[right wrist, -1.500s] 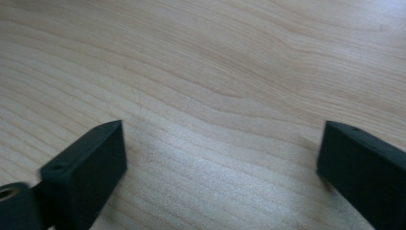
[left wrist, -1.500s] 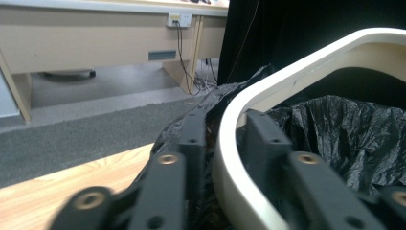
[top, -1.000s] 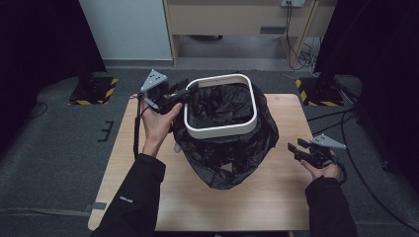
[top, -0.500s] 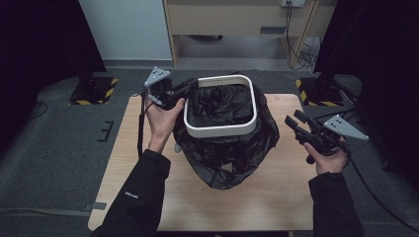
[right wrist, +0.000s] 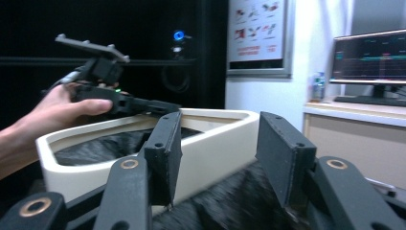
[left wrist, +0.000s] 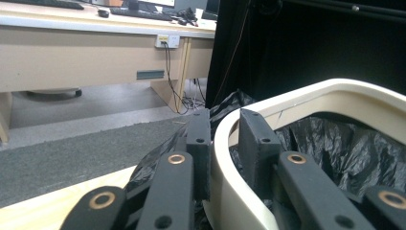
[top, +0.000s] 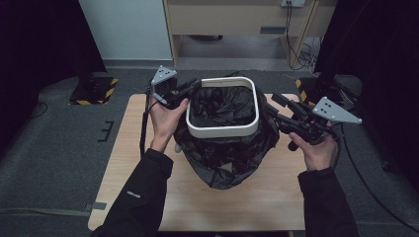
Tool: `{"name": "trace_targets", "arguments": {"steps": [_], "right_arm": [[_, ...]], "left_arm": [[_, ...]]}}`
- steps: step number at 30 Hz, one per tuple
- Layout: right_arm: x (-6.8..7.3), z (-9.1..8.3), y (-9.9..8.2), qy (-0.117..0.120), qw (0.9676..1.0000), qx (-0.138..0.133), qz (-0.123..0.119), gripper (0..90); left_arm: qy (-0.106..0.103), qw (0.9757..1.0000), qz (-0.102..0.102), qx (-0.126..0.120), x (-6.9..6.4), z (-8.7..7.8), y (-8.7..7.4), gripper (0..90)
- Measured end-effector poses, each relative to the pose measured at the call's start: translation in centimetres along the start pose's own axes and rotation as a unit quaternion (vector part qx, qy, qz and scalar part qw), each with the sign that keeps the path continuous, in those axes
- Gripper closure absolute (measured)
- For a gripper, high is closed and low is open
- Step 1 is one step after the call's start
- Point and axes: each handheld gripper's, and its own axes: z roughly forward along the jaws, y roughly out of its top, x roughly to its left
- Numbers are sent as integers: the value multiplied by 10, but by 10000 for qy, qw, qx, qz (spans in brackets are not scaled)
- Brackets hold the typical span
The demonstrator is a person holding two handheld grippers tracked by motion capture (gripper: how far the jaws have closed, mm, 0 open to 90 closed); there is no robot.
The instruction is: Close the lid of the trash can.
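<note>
A bin with a white rim and a black bag draped over its sides stands on the wooden table. My left gripper is at the rim's far left corner. In the left gripper view it is shut on the rim, one jaw outside over the bag and one inside; its jaws have just been closing. My right gripper hovers by the bin's right side, open and holding nothing; its jaws have just opened a little. In its own view the right gripper points at the rim.
A beige desk stands beyond the table. Hazard-striped bases sit on the grey floor at left and right, with cables at the back right. The table's front half is bare wood.
My right gripper has risen from low over the table's right edge and moved in toward the bin's right side. The left gripper's jaws have closed on the rim's far left corner.
</note>
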Motion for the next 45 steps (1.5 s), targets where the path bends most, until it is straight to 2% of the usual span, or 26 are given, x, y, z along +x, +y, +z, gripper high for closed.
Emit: {"name": "trace_targets", "arguments": {"steps": [3,7,11,13,15,16,18,20,22,25,29,32,34,36,37,41,45], "right_arm": [[7,9,3,128,9999,39,-61,492],[11,15,7,247,9997,12,-7,483],[13,18,9,357,9988,323,-57,500],[13,19,8,301,9981,518,-170,516],[12,19,6,292,9981,522,-125,525],[11,19,5,281,9982,524,-100,540],[10,19,3,195,9970,709,-247,559],[9,20,1,196,9965,759,-283,567],[9,21,-2,186,9958,839,-302,572],[11,24,-9,194,9948,951,-315,572],[11,24,-16,216,9960,850,-148,572],[11,23,-17,179,9964,822,-67,564],[12,22,-18,55,9968,784,-117,487],[12,20,-18,-25,9970,755,-160,420],[12,19,-18,-35,9974,707,-120,370],[6,6,-19,-91,9994,235,223,295],[-2,-10,-21,-282,9988,94,377,244]], "left_arm": [[-23,9999,-158,-36,2,-2,2,754],[-3,9999,-122,-21,-1,0,5,756],[-74,9999,-103,-12,-4,1,4,753],[-102,9999,-44,36,-3,2,3,739],[-133,9999,31,63,-3,3,1,699],[-136,9999,40,33,-3,3,0,690],[-129,9999,47,15,-3,3,-2,680],[-125,9999,35,33,-2,3,-2,670],[-26,10000,69,39,0,3,-5,643],[-31,10000,32,48,5,4,-12,637],[-144,9997,-166,-95,11,5,-23,613],[-41,9999,-78,-62,10,4,-23,587],[39,10000,28,-68,10,2,-21,537],[-47,9999,4,-146,10,-2,-20,480],[-61,9998,40,-198,11,-6,-20,465],[-52,9991,107,-412,14,-28,-18,401],[27,9984,213,-514,20,-55,-22,357]]}}
